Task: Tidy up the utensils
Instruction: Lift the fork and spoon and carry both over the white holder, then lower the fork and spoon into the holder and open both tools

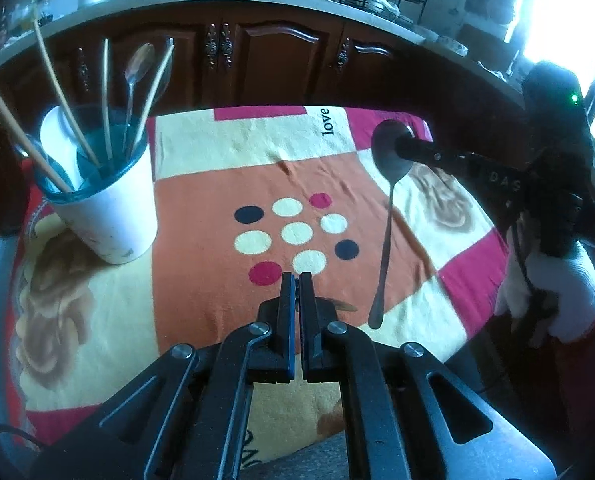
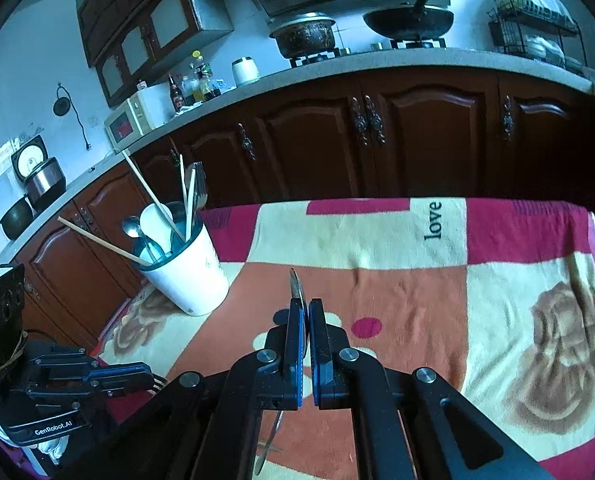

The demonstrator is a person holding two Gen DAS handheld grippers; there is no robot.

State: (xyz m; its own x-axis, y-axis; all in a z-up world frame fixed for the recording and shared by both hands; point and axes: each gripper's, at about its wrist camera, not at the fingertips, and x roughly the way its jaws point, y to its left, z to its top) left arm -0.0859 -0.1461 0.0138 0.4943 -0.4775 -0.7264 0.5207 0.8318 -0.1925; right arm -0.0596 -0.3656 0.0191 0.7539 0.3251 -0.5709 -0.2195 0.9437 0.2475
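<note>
My right gripper (image 2: 304, 308) clamps a spoon (image 1: 389, 200) by its bowl, handle dangling — my left gripper (image 1: 296, 280), closed and empty, angles down over the blanket-covered surface (image 1: 201, 184).

left hand-held gripper (image 1: 296, 280) closed and empty; right hand-held gripper (image 2: 304, 305) clamped shut, gloved hand (image 1: 545, 296) behind it.

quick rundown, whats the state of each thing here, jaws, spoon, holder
left gripper: jaws shut, nothing between them
right gripper: jaws shut on the spoon's bowl
spoon: lifted off the blanket, handle hanging down
utensil holder: upright on the blanket, holding chopsticks and spoons
blanket: spread flat
</note>
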